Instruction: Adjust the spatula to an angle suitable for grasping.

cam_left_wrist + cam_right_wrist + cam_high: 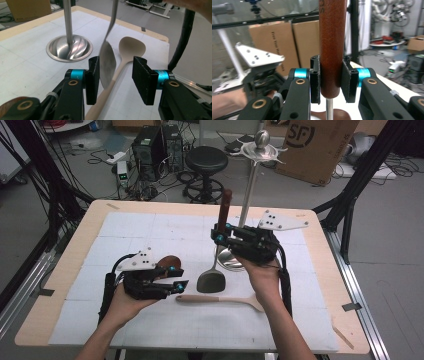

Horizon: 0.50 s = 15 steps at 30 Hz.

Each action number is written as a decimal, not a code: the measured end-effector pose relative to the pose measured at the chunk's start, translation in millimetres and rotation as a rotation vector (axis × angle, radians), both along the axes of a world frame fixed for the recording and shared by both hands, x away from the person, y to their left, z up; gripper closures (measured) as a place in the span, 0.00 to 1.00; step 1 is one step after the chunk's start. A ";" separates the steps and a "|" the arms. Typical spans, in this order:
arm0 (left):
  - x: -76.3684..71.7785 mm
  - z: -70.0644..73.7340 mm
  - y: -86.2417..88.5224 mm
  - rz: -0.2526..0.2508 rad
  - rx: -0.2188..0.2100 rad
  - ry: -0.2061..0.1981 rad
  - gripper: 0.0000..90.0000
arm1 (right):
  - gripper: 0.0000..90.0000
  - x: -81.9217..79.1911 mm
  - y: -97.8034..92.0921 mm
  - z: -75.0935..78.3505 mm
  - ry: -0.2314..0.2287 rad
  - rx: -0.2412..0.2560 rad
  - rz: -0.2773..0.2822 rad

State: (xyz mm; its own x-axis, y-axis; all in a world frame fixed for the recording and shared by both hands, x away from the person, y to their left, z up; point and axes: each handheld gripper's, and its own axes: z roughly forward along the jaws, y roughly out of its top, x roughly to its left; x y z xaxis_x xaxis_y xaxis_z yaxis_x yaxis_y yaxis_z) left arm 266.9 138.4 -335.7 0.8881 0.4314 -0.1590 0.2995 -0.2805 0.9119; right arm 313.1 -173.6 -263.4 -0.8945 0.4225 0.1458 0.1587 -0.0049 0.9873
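— Where did the spatula [216, 265] stand? 
— Nearly upright over the tabletop [165, 237], blade down; the right gripper [223, 234] pinched its brown handle. 
— And the left gripper [181, 279]? 
— Spread, blade at its three o'clock, probably between the jaws, untouched.

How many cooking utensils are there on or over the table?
2. A metal spatula with a brown handle is held upright by the right gripper. A wooden spoon lies flat on the table, just in front of the spatula's blade.

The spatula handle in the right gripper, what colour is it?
Reddish-brown wood, clearest in the right gripper view: handle.
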 end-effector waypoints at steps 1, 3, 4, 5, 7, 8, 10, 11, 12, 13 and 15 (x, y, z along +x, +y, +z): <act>-0.5 -1.0 1.6 0.003 0.003 0.002 0.62 | 0.81 2.9 -2.8 2.1 -0.003 -0.001 -0.014; -1.2 -3.0 4.5 0.009 0.011 0.001 0.61 | 0.81 7.0 -6.6 5.6 -0.001 -0.005 -0.037; -1.7 -3.8 5.4 0.015 0.014 0.001 0.60 | 0.81 9.0 -8.5 7.3 -0.002 -0.005 -0.046; -1.9 -5.1 7.2 0.021 0.021 0.002 0.59 | 0.81 10.4 -9.9 8.4 -0.002 -0.009 -0.053; -1.9 -7.2 10.0 0.025 0.025 0.004 0.57 | 0.81 14.4 -13.7 11.4 -0.001 -0.011 -0.078; -1.8 -8.0 11.4 0.027 0.028 0.006 0.56 | 0.81 15.9 -15.2 12.4 -0.001 -0.011 -0.088; -1.3 -9.2 13.8 0.031 0.029 0.008 0.56 | 0.81 19.3 -18.2 14.2 0.000 -0.010 -0.100; -1.0 -9.5 14.8 0.032 0.028 0.010 0.55 | 0.81 21.0 -19.6 14.9 0.004 -0.008 -0.106; -0.8 -9.7 15.7 0.036 0.027 0.010 0.55 | 0.81 22.6 -21.0 15.7 0.006 -0.007 -0.116; -0.6 -9.9 16.6 0.038 0.028 0.011 0.55 | 0.81 24.2 -22.3 16.5 0.006 -0.008 -0.122; -0.4 -10.3 17.6 0.043 0.030 0.010 0.54 | 0.81 26.9 -24.7 18.2 0.002 -0.015 -0.139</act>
